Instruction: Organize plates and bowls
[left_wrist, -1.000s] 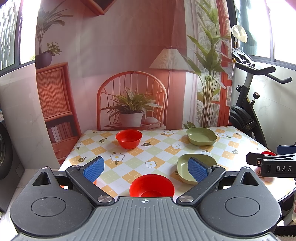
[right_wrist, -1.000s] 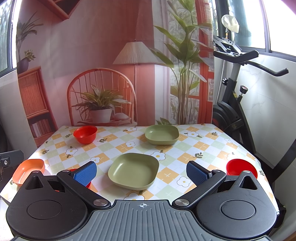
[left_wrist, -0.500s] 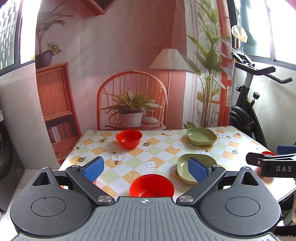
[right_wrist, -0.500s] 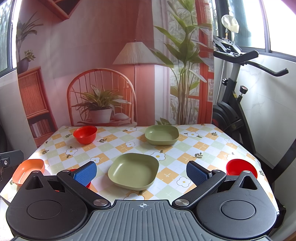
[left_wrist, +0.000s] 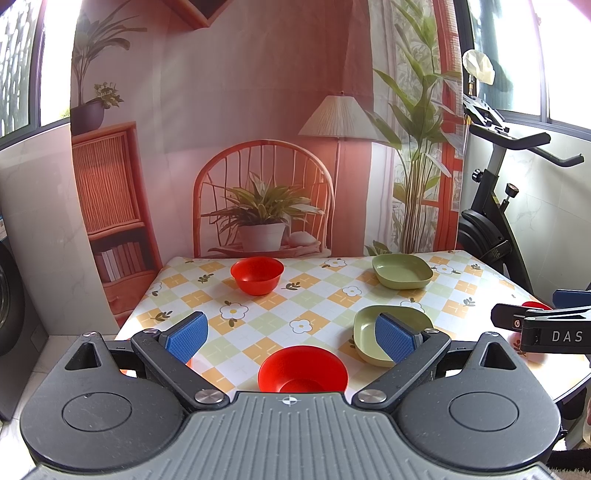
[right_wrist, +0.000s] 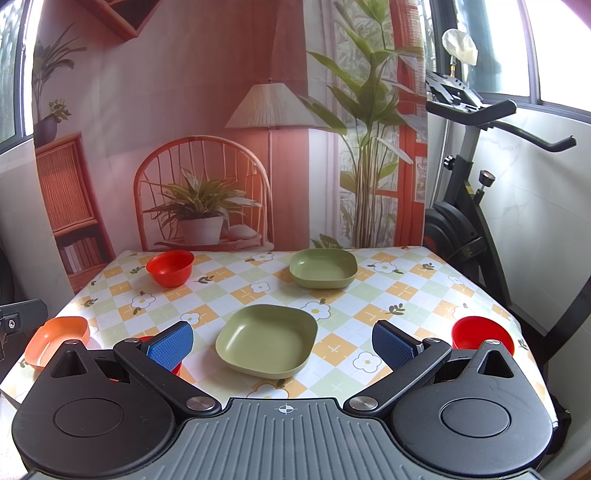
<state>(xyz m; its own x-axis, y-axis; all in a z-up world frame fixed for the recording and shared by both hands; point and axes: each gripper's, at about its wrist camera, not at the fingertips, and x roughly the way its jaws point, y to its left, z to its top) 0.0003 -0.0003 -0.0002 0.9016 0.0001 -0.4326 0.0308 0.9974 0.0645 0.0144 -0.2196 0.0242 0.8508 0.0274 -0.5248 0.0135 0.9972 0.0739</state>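
My left gripper (left_wrist: 291, 336) is open and empty above the table's near edge, and a red bowl (left_wrist: 303, 369) sits just below its gap. A green plate (left_wrist: 364, 332) lies partly behind its right finger. Farther back are another red bowl (left_wrist: 257, 275) and a second green plate (left_wrist: 402, 270). My right gripper (right_wrist: 280, 341) is also open and empty, over the near green plate (right_wrist: 266, 339). The right wrist view also shows the far green plate (right_wrist: 323, 272), the far red bowl (right_wrist: 170, 267), an orange plate (right_wrist: 57, 341) at the left edge and a red bowl (right_wrist: 482, 334) at the right edge.
The table (right_wrist: 388, 295) has a checkered flower-print cloth and ends at a printed backdrop (left_wrist: 258, 147). An exercise bike (right_wrist: 461, 236) stands close to the table's right side. The right gripper's body (left_wrist: 546, 328) shows at the right of the left wrist view.
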